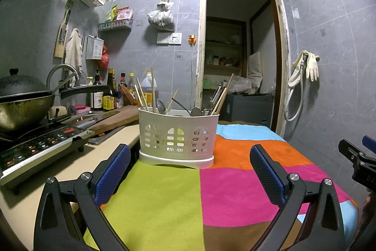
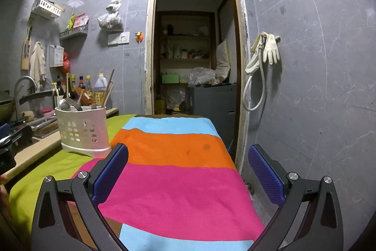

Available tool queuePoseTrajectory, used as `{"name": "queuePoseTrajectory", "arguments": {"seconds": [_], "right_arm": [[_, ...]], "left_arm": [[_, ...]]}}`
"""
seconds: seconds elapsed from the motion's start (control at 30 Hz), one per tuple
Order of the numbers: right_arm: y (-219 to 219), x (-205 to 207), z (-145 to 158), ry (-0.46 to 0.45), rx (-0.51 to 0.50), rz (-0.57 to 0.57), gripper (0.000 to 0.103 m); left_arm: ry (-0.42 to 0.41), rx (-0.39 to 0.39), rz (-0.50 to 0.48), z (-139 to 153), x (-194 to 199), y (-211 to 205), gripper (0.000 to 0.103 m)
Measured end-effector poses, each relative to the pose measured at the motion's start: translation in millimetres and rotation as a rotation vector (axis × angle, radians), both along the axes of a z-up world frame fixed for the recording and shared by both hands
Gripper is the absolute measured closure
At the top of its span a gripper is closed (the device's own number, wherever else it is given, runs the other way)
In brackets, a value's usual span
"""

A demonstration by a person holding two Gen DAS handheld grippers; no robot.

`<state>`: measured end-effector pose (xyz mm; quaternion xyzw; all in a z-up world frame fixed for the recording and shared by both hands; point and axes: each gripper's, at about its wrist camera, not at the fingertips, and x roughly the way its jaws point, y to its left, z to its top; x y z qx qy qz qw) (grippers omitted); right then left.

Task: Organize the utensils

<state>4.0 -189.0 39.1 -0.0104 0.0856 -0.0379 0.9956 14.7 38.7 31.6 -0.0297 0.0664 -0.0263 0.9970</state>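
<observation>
A white perforated utensil caddy stands on the colourful striped cloth, holding chopsticks, spoons and other utensils. My left gripper is open and empty, just in front of the caddy. My right gripper is open and empty over the orange and pink stripes of the cloth, with the caddy to its left. The right gripper also shows at the right edge of the left wrist view.
An induction cooker with a wok sits at left. Behind it are a cutting board, sink tap and sauce bottles. An open doorway lies ahead; gloves and a hose hang on the right wall.
</observation>
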Motion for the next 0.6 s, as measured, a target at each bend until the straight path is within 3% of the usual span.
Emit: {"name": "queuePoseTrajectory", "arguments": {"seconds": [0.6], "right_arm": [[1.2, -3.0, -1.1, 0.002, 0.003, 0.001, 0.0]], "left_arm": [[0.003, -0.001, -0.002, 1.5, -2.1, -0.6, 0.003]]}}
